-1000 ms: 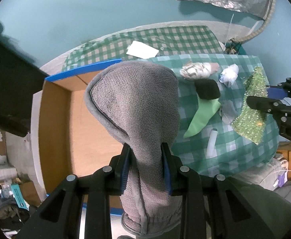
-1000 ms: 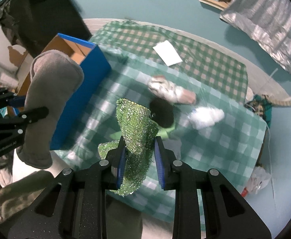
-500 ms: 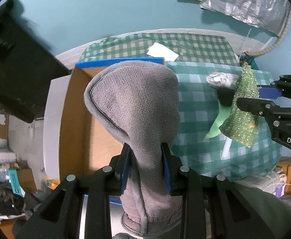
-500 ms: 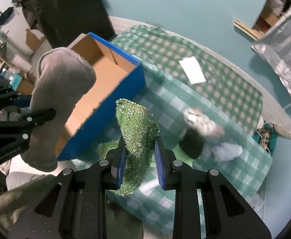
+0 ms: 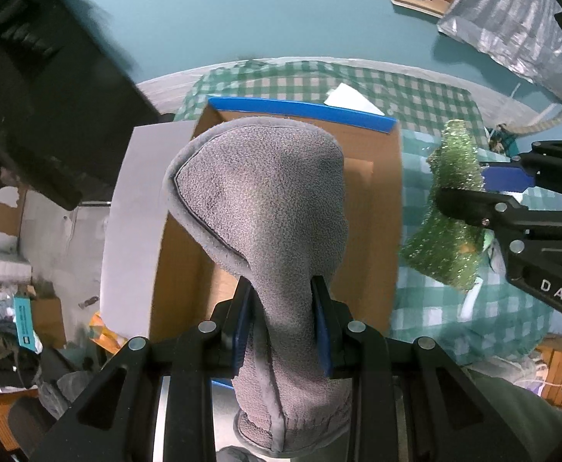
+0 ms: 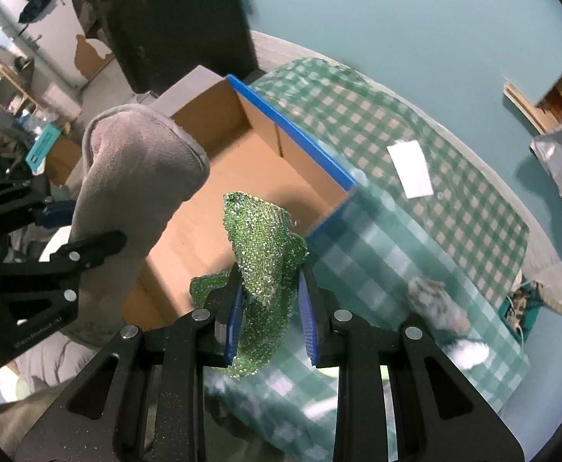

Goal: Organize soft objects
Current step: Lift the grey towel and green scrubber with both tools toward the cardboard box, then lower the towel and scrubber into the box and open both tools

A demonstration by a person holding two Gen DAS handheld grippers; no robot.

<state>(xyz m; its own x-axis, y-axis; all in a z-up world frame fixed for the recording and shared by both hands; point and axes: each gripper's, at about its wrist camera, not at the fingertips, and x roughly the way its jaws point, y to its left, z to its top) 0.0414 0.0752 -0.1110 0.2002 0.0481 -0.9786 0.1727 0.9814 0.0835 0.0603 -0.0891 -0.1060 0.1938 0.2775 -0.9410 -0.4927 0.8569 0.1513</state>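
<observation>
My left gripper is shut on a grey fleece sock and holds it above the open cardboard box with a blue rim. The sock also shows in the right wrist view. My right gripper is shut on a green sequined cloth and holds it over the box's right edge. The right gripper with the green cloth shows at the right of the left wrist view. A grey-and-pink soft toy lies on the checked cloth.
The green checked tablecloth covers the table right of the box. A white paper lies on it at the back. A white soft item lies near the toy. A black object stands left of the box.
Both grippers have moved left with their cloths, from over the table to over the box. The loose items on the tablecloth have slid out of the left wrist view.
</observation>
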